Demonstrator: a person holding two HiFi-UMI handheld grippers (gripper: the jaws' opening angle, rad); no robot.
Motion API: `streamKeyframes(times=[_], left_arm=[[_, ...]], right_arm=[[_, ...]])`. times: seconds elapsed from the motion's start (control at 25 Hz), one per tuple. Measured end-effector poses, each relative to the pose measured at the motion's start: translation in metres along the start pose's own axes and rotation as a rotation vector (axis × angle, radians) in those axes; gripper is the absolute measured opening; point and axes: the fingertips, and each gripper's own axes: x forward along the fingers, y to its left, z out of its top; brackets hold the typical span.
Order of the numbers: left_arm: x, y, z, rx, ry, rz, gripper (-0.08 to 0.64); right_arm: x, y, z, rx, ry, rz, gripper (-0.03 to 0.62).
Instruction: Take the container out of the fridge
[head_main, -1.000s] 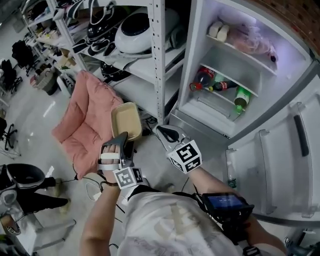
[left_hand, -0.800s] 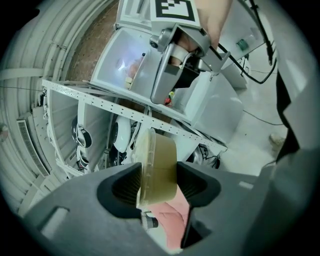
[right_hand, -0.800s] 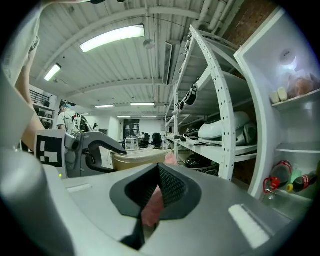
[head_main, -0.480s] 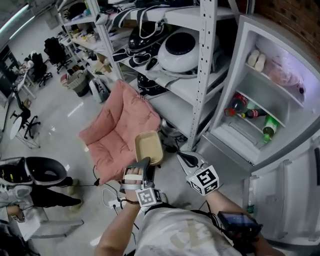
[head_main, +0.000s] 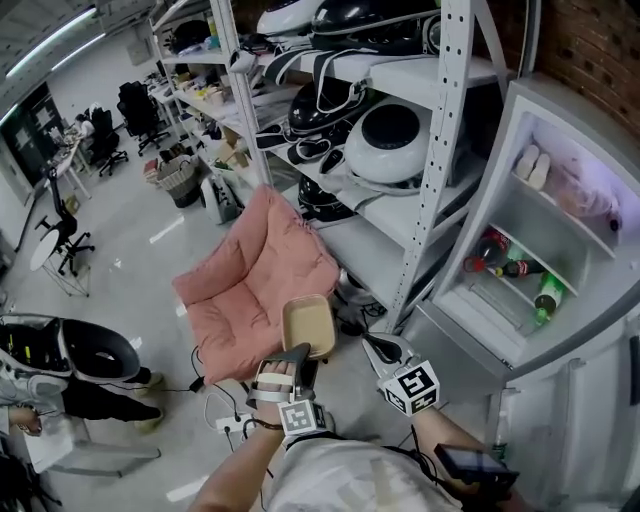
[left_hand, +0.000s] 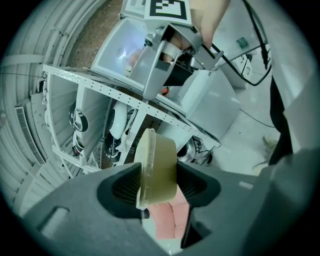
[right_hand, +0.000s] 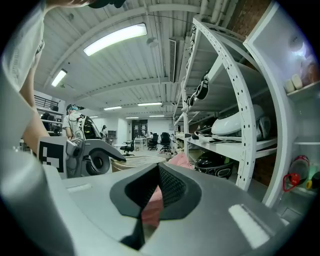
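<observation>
**Head view:** The left gripper (head_main: 287, 368), at 6 o'clock in the frame, is clamped on a tan container (head_main: 308, 326). The container is out of the open fridge (head_main: 520, 200), which stands well apart at 3 o'clock with bottles (head_main: 505, 267) on its shelf. The right gripper (head_main: 374, 345) hangs just beside the left one, towards 3 o'clock. A pink cushion (head_main: 262, 272) lies at 11 o'clock from the container.

**Left gripper view:** Both pads press the container (left_hand: 161, 165), held on edge between them by the left gripper (left_hand: 159, 186).

**Right gripper view:** The right gripper (right_hand: 155, 192) has its jaws drawn together, with nothing between them. The container (right_hand: 131, 162) shows at 9 o'clock.
</observation>
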Motion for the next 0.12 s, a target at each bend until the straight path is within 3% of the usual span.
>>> streamKeyframes(times=[0.12], left_arm=[[-0.0018,0.0003,-0.0046,-0.002,0.005,-0.002,0.222]], right_arm=[[0.0041,0.0044,-0.0011,-0.002,-0.003,0.009,0.008]])
